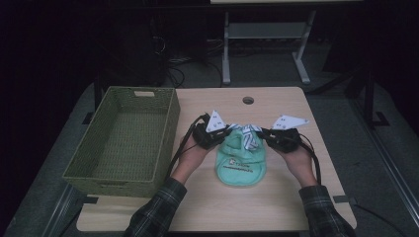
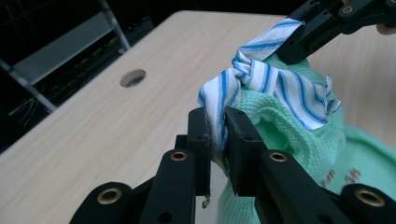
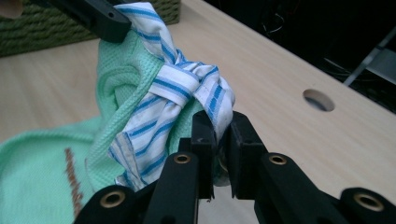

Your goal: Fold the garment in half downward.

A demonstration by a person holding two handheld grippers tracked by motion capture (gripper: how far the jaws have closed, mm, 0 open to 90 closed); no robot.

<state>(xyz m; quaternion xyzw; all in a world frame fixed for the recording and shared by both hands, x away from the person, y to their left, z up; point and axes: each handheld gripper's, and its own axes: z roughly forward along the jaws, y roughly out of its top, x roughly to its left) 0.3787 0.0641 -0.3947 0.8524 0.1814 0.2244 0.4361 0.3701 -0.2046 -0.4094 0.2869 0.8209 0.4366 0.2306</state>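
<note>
A mint-green knit cloth (image 1: 240, 165) with brown lettering lies on the table between the person's two hands. A blue-and-white striped strip (image 1: 248, 136) is knotted over its far, bunched end. My left gripper (image 1: 226, 132) is shut on one tail of the strip (image 2: 261, 77); in the left gripper view its jaws (image 2: 218, 122) pinch the fabric beside the green cloth (image 2: 289, 126). My right gripper (image 1: 263, 132) is shut on the other tail (image 3: 177, 86), its jaws (image 3: 219, 123) clamped just below the knot. Each gripper view also shows the other gripper (image 2: 292, 46) (image 3: 109, 25) holding its own tail.
A green woven basket (image 1: 170, 133) stands empty on the table's left side, close to the left hand. The wooden table (image 1: 276, 197) has a round cable hole (image 1: 248, 100) at the back. A desk frame and cables stand on the dark floor beyond.
</note>
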